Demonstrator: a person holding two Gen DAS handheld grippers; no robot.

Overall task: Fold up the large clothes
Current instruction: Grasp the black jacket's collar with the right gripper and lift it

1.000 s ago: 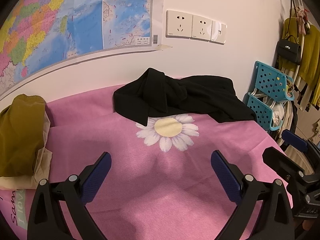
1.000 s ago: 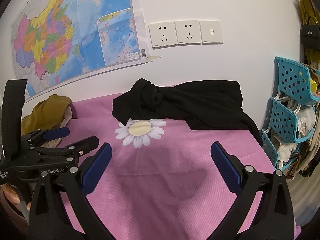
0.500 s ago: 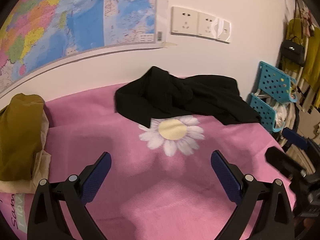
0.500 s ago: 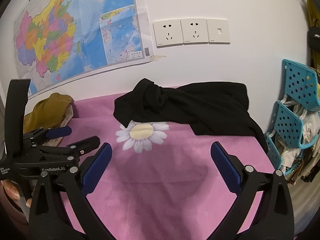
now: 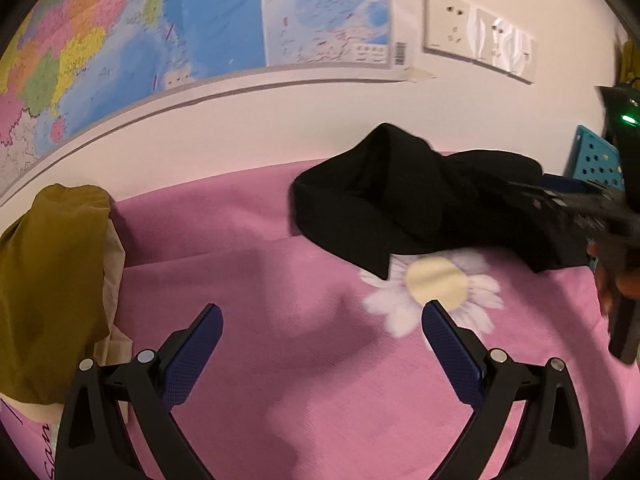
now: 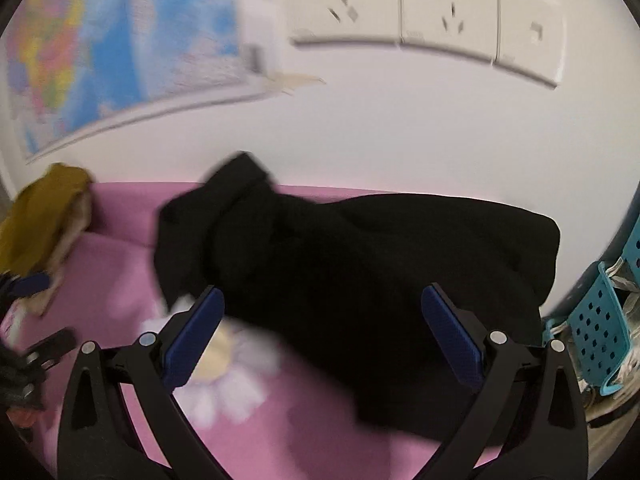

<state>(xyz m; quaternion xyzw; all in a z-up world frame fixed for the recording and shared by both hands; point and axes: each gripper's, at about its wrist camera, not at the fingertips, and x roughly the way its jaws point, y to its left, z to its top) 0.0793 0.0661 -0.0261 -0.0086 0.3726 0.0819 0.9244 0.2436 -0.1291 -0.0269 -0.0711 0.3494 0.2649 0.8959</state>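
Black garment (image 6: 360,272) lies bunched, apparently untouched, between right gripper's (image 6: 322,324) parted jaws.

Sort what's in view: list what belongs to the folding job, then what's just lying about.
For the job:
black garment
pink cloth
left gripper, open
right gripper, open

Lying about:
mustard garment
wall map
wall sockets
teal basket
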